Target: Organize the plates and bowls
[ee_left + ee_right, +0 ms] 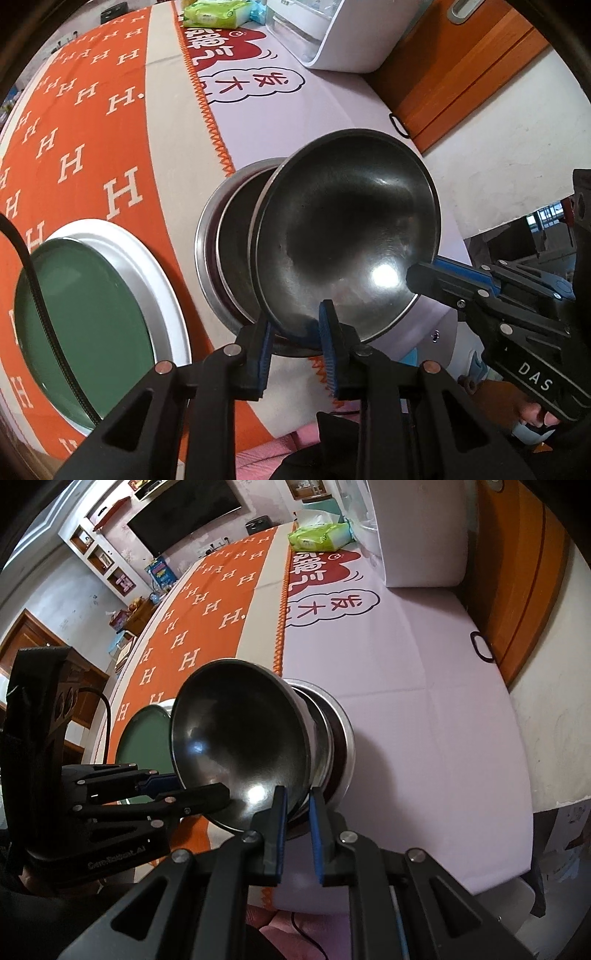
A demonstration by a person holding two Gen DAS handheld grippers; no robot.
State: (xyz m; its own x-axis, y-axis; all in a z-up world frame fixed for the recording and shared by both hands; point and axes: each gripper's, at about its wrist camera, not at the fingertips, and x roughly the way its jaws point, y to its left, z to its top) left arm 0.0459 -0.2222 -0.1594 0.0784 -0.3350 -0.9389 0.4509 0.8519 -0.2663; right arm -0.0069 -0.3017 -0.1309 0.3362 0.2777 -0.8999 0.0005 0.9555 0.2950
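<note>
**Steel bowl goes onto the stack, held by two claws**

A shiny, round stainless-steel bowl (347, 236) hangs tilted just above a short stack of metal bowls (221, 251) on the surface (424, 709), gripped at its rim from two sides. The left claw (295, 332) is nearly closed, its blue pads pinching the near rim; the right claw (295, 805) is likewise narrow and clamped on the rim a little way round. The bowl's mouth faces up and toward the person holding the claws, its central axis leaning away from vertical, so the base points down at the stack where the orange fringe of the "H"-patterned cloth (92, 110) meets the pale printed cover.

To the left, a flat green plate (88, 332) already lies inside a larger white plate (162, 280), suggesting the plates are gathered. The bowls look mostly nested, with this one apparently the last to go; it has yet to be levelled, seated and released. Whether other dishes wait out of view cannot be told.
</note>
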